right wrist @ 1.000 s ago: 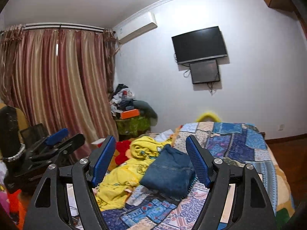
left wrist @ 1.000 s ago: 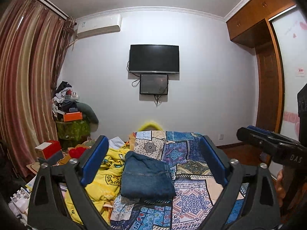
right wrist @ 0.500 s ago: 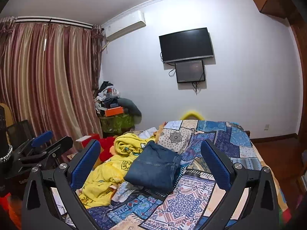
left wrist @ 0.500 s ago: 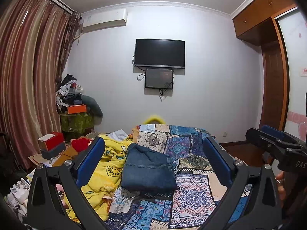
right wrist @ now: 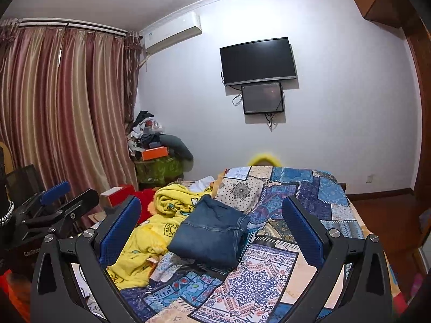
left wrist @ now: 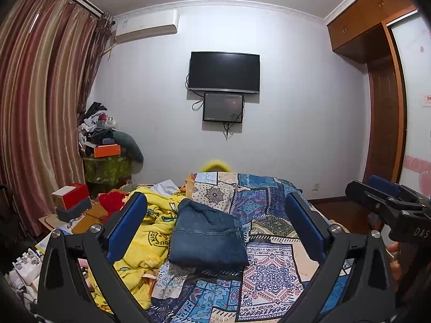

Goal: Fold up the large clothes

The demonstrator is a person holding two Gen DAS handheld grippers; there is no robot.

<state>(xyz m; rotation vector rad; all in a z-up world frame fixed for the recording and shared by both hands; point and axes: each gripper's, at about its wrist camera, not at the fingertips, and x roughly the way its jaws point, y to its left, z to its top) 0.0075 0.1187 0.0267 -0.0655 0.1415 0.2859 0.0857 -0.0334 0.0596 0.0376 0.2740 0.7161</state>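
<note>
The patchwork bedspread (left wrist: 272, 269) fills both views, with folded denim jeans (left wrist: 206, 238) at its middle, touching the yellow blanket (left wrist: 150, 231). Only the left view shows the wooden wardrobe (left wrist: 382, 140); only the right shows the curtain (right wrist: 62, 113) in full. The bed's right edge meets bare floor (right wrist: 382, 220). Left gripper (left wrist: 215, 230) and right gripper (right wrist: 212, 227) gape, grasping nothing. Blanket print reads "KIDS".

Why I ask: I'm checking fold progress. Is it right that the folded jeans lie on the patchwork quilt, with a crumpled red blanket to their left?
Not quite. The blanket left of the folded jeans is yellow, not red, as the left wrist view shows. The jeans do lie on the patchwork quilt.
</note>
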